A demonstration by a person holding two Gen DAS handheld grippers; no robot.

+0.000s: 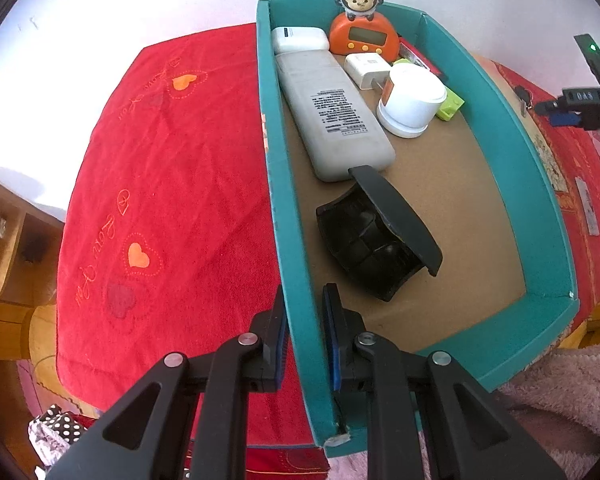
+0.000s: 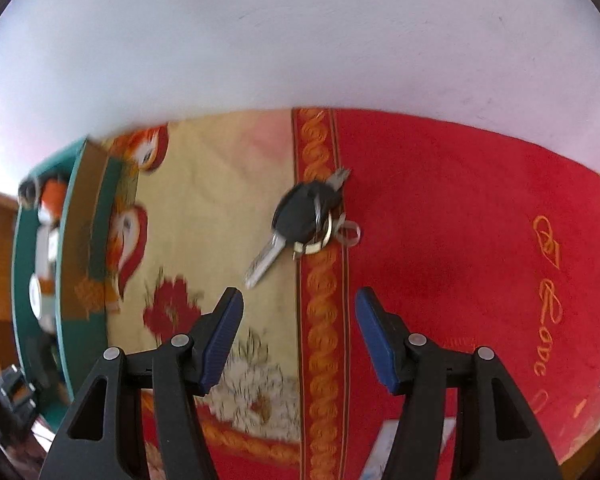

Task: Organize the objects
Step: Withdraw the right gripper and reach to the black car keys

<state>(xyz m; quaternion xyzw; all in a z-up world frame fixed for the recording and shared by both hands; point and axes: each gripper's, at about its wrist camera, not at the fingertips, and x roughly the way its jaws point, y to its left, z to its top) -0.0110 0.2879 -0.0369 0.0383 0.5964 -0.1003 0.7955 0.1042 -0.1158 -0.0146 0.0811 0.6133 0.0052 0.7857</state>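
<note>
A teal cardboard box [image 1: 540,184] stands on a red cloth. My left gripper [image 1: 305,320] is shut on the box's left wall, one finger outside and one inside. In the box lie a grey remote [image 1: 332,112], an open black case [image 1: 376,240], a white cup [image 1: 412,100], an orange monkey clock [image 1: 364,36] and a white charger [image 1: 368,68]. In the right wrist view, a bunch of keys with a black fob [image 2: 304,216] lies on the patterned cloth, a little ahead of my right gripper [image 2: 300,308]. That gripper is open and holds nothing.
The teal box [image 2: 20,264] shows blurred at the left edge of the right wrist view. A white wall runs behind the table. Wooden furniture [image 1: 4,256] stands at the left, and a pink fleece [image 1: 560,392] lies at the lower right.
</note>
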